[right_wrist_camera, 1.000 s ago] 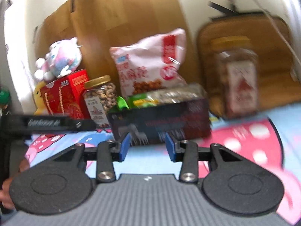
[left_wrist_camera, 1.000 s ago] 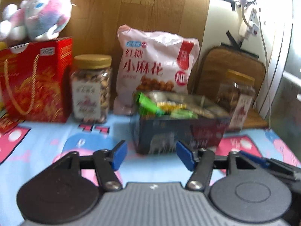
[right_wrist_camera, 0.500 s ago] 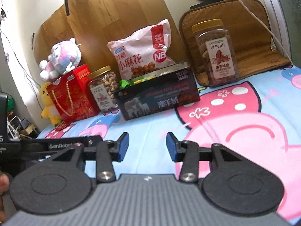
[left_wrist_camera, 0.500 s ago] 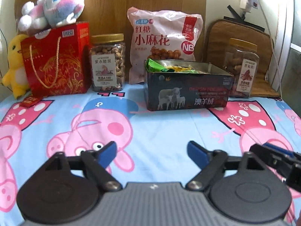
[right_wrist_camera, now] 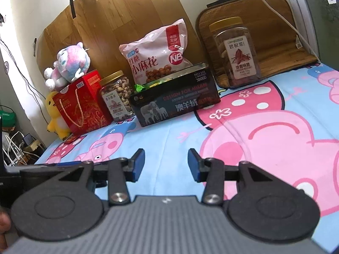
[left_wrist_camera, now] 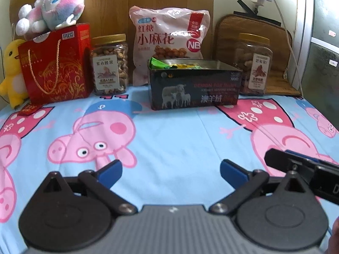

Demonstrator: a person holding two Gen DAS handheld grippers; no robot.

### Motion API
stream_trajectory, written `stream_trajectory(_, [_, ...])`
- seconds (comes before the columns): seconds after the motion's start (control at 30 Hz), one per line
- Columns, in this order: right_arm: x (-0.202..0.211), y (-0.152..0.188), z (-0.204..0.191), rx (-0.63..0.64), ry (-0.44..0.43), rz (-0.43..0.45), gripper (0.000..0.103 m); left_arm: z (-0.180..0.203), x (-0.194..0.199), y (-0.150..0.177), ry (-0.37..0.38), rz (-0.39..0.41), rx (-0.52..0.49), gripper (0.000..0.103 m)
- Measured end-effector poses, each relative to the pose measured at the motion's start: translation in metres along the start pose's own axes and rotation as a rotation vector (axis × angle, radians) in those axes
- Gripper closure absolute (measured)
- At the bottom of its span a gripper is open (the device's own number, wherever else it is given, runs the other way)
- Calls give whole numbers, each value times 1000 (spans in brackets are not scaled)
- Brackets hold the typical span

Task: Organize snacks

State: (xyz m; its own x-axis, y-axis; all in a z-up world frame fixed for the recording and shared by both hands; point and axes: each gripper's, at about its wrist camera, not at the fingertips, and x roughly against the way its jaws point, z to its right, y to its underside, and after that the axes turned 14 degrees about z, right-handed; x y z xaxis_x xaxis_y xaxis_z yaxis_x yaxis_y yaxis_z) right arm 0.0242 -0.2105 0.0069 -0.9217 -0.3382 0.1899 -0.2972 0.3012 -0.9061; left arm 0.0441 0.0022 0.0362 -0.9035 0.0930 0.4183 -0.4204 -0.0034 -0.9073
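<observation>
Tin (left_wrist_camera: 196, 89) of wrapped snacks sits mid-sheet, nut jar (left_wrist_camera: 110, 64) left, pecan jar (left_wrist_camera: 253, 64) right, pink bag (left_wrist_camera: 169, 42) behind. Left gripper (left_wrist_camera: 170, 170) gapes wide, empty; right gripper (right_wrist_camera: 166, 165) narrower, empty.

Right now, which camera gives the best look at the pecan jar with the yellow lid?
The right wrist view: the pecan jar stands whole, large and sharp, with its label readable. In the left wrist view the jar is smaller, hazier, and its lower left is hidden behind the black tin.

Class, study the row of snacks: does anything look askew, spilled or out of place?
Nothing is spilled or tipped. The only oddity: the dark tin has no lid, with a green wrapper poking above its rim.
</observation>
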Motion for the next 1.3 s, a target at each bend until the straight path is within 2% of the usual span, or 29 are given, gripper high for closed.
stream_trajectory(0.23, [1, 5, 3, -18, 9, -16, 53, -1, 1, 7, 6, -31, 12, 0])
stream_trajectory(0.63, [2, 9, 4, -32, 15, -28, 52, -6, 2, 7, -15, -23, 20, 0])
stream_trajectory(0.83, [1, 9, 5, -37, 16, -30, 52, -4, 2, 9, -67, -9, -14, 0])
stream_trajectory(0.97, [1, 9, 5, -38, 17, -31, 52, -3, 1, 10, -63, -7, -27, 0])
stream_trajectory(1.1, [1, 10, 5, -39, 16, -32, 52, 1, 1, 10, -89, -1, -63, 0])
stream_trajectory(1.3, [1, 10, 5, -40, 18, -31, 52, 0, 0, 10, -94, -3, -63, 0])
